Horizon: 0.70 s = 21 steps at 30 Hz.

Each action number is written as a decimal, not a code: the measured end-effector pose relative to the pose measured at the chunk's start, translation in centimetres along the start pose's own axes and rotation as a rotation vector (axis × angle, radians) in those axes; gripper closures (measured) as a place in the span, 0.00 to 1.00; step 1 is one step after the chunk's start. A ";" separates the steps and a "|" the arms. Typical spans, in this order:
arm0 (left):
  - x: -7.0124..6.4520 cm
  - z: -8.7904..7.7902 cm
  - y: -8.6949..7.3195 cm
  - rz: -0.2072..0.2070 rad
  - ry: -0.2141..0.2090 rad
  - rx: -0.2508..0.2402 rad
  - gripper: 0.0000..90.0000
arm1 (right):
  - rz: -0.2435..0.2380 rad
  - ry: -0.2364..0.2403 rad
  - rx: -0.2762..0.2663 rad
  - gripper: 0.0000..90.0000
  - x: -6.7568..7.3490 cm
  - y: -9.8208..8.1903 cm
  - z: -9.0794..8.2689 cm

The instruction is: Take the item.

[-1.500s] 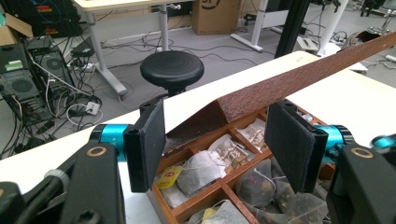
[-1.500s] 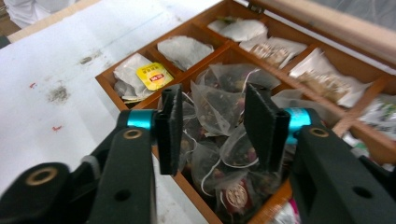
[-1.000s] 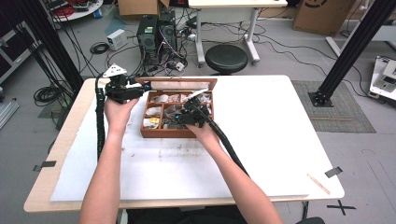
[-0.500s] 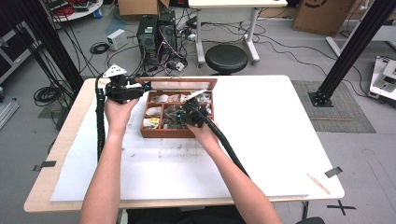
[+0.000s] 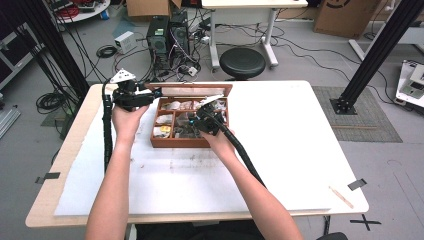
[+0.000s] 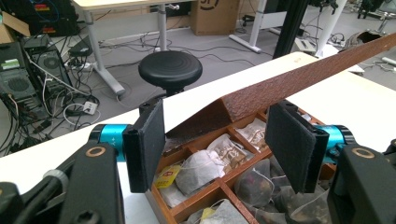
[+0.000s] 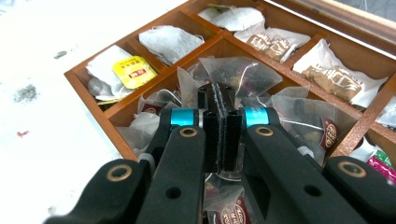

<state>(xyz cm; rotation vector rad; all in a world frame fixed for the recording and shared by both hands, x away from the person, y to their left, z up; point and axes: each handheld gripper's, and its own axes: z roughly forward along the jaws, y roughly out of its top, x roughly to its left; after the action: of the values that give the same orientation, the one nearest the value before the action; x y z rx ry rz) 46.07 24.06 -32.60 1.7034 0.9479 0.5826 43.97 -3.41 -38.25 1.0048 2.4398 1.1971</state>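
- Tea bag [image 7: 219,77] lies in the front middle compartment of the wooden box [image 5: 180,142].
- Right gripper [image 7: 218,109]: jaws pressed together, having just closed, pinching that bag's film.
- Left gripper [image 6: 219,144]: jaws spread astride the raised lid [image 6: 289,86].

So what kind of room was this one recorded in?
Most likely a lab or workshop rather than a home: desktop computer towers sit on the floor amid loose cables, black aluminium frame posts flank the table, and cardboard boxes stand behind.
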 end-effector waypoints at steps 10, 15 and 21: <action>0.0 0.1 0.0 -0.003 0.002 0.000 0.42 | -0.007 0.008 -0.044 1.00 0.6 0.7 -1.4; 0.0 0.1 0.0 -0.002 0.001 0.001 0.42 | -0.013 0.015 -0.059 1.00 1.1 1.0 -2.1; 0.0 0.2 -0.1 -0.002 0.003 0.001 0.42 | -0.028 0.023 -0.075 1.00 1.4 1.3 -3.0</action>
<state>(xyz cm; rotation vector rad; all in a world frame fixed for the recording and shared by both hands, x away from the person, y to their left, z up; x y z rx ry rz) 46.18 23.99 -32.71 1.7026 0.9523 0.5832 42.09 -3.70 -35.19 0.9383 2.3988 1.2876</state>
